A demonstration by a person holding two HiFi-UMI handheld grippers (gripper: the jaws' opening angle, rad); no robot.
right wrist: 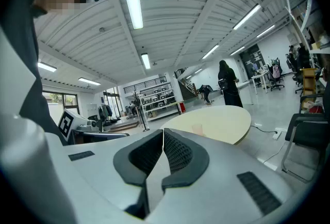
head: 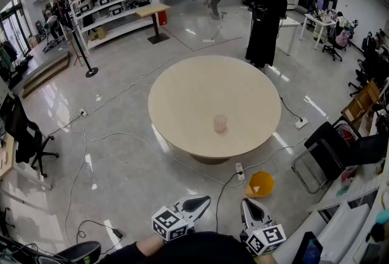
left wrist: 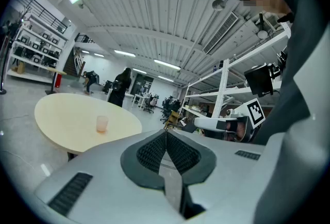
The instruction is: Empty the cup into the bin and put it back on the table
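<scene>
A small cup (head: 220,123) stands upright on the round, pale cream bench (head: 182,92). It sits alone between the middle of the top and the rim at 6 o'clock, the side nearest the person. The cup is a pale, translucent pink with straight, slightly tapering walls and an open mouth. It is too small in every view to tell whether anything is inside. In the left gripper view it shows as a pinkish tumbler (left wrist: 102,124) at about 10 o'clock from the jaws. In the right gripper view it is only a faint pink patch (right wrist: 197,129) on the bench top, just past the jaw tips at about 1 o'clock.

A yellow-orange bin (head: 260,184) rests on the glossy grey floor (head: 121,153) at about 5 o'clock from the bench, clear of its rim, with its mouth tilted toward the camera.

Both grippers are at the bottom of the head view, well apart from the bench, and point toward it. The left gripper (head: 203,201) has its jaws pressed together with nothing between them. The right gripper (head: 248,204) likewise has its ribbed pads (right wrist: 172,150) meeting on nothing.

A person in black (head: 265,19) stands beyond the bench at about 1 o'clock.
</scene>
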